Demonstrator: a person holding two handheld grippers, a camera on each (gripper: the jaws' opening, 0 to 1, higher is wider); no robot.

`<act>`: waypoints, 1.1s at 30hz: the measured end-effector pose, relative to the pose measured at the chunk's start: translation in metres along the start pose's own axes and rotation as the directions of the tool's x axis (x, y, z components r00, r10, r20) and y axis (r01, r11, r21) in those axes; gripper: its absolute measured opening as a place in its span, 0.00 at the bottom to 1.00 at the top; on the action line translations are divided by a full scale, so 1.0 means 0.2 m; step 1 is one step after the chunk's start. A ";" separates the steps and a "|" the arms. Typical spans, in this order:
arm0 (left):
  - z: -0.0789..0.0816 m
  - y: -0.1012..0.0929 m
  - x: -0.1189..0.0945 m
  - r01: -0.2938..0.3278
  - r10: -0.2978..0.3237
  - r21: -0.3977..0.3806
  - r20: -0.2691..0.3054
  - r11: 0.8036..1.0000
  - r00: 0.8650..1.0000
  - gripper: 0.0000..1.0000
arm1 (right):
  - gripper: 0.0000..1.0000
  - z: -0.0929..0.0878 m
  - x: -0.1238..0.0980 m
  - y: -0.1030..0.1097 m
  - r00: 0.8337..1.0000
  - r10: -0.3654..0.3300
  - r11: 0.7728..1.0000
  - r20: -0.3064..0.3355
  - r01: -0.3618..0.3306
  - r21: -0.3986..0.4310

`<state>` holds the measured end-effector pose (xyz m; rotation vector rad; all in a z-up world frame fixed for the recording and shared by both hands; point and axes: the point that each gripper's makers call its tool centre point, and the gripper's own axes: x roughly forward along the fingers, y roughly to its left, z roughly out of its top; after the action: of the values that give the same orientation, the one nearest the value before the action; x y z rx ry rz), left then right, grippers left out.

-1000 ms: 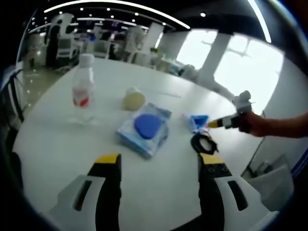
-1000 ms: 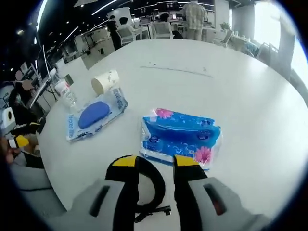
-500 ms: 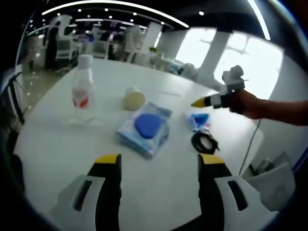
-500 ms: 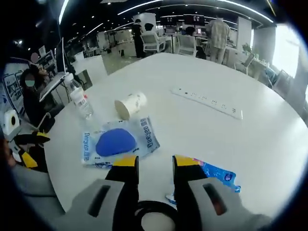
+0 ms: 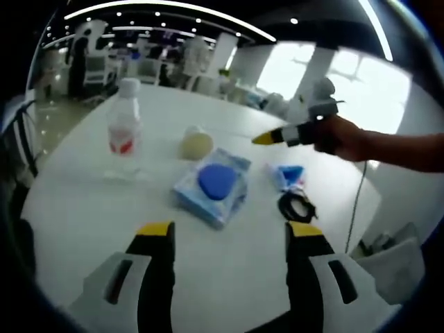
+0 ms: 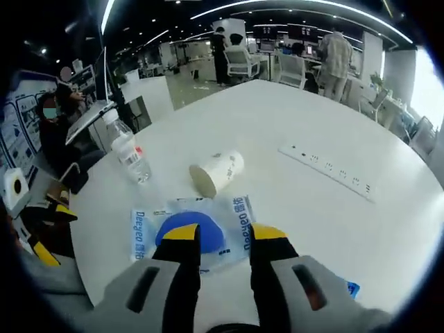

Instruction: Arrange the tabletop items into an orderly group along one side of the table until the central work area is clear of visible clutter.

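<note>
While I hold my left gripper (image 5: 227,232) low over the white table (image 5: 83,208), its jaws stand wide apart with nothing between them. Straight ahead of it lies the blue wet-wipe pack (image 5: 211,191), flat on the table. Beyond that pack, slightly to the left, a paper cup (image 5: 195,144) lies on its side, and further left a clear water bottle (image 5: 123,135) stands upright. To the right of the pack sit a small blue tissue packet (image 5: 287,175) and, nearer to me, a coiled black cable (image 5: 297,206), close together.

My right gripper (image 6: 225,234) reaches in from the right in the left gripper view, raised above the table over the tissue packet. In the right gripper view its jaws are a narrow gap apart and empty, hanging directly over the wet-wipe pack (image 6: 187,229). Just past the pack lies the paper cup (image 6: 216,172), and the bottle (image 6: 130,149) stands to the left. A white power strip (image 6: 327,170) lies far to the right.
</note>
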<state>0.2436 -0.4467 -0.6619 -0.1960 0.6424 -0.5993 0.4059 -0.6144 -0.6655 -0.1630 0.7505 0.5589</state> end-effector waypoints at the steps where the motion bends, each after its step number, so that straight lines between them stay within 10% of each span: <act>1: 0.00 0.00 0.00 0.000 0.000 0.000 0.000 1.000 1.000 0.61 | 0.26 0.01 0.02 -0.01 1.000 0.003 1.000 -0.001 -0.003 -0.001; 20: 0.00 0.00 0.01 0.004 -0.004 -0.017 0.005 1.000 1.000 0.61 | 0.26 0.20 0.24 0.07 0.997 0.061 0.998 0.057 -0.061 0.004; 33: -0.03 -0.03 0.04 0.025 -0.025 0.001 -0.019 1.000 1.000 0.60 | 0.25 0.18 0.43 0.10 0.999 -0.029 0.997 0.041 0.032 -0.073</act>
<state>0.2425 -0.4553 -0.6687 -0.1976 0.6588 -0.6264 0.4681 -0.5496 -0.6985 -0.2307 0.6877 0.5598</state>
